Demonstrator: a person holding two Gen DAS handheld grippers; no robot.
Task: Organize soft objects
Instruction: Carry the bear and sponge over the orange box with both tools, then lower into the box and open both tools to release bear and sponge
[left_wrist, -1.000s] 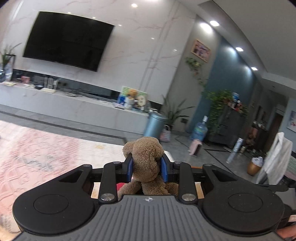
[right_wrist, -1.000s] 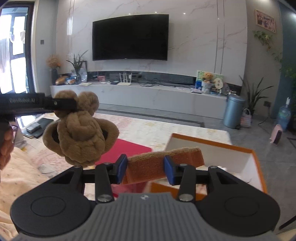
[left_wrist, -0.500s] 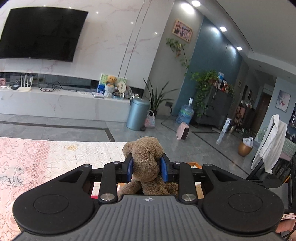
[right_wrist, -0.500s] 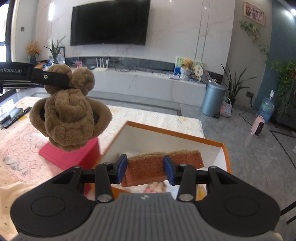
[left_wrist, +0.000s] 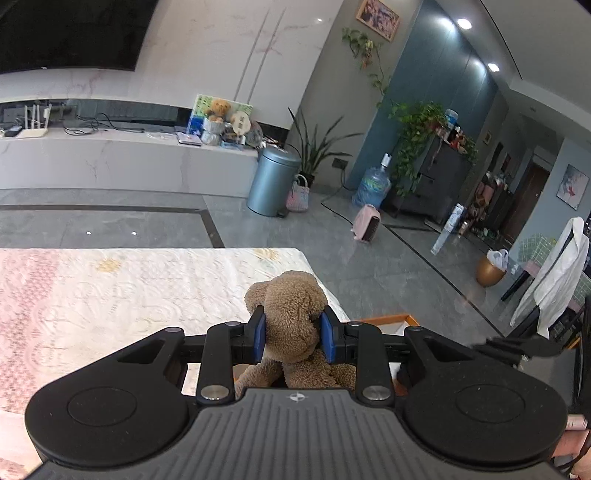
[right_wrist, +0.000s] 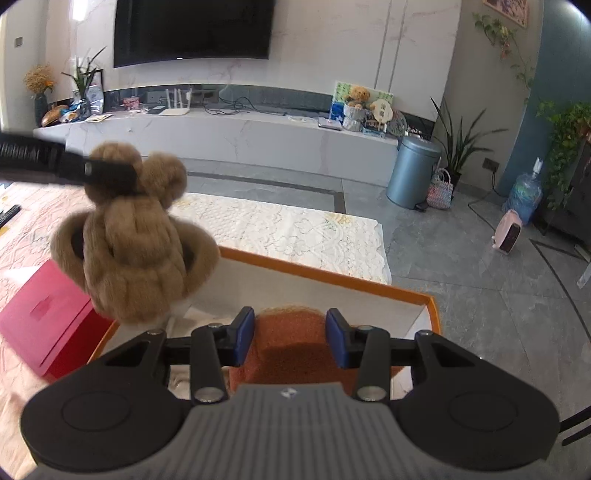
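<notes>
My left gripper is shut on a brown plush bear, its blue pads pressing the head from both sides. The same bear hangs in the right wrist view at the left, over the near left corner of an orange-rimmed white box, with the left gripper's finger across its head. My right gripper is shut on an orange-brown sponge, held above the box's inside. Only a corner of the box rim shows in the left wrist view.
A red box lies left of the orange box on a lace-covered table. The table's far edge drops to a grey floor with a blue bin, a water bottle and a pink heater.
Both grippers moved right and lower with their loads. The bear and the sponge now hang over the orange box, which fills more of the right wrist view; the sponge looks turned end-on.
</notes>
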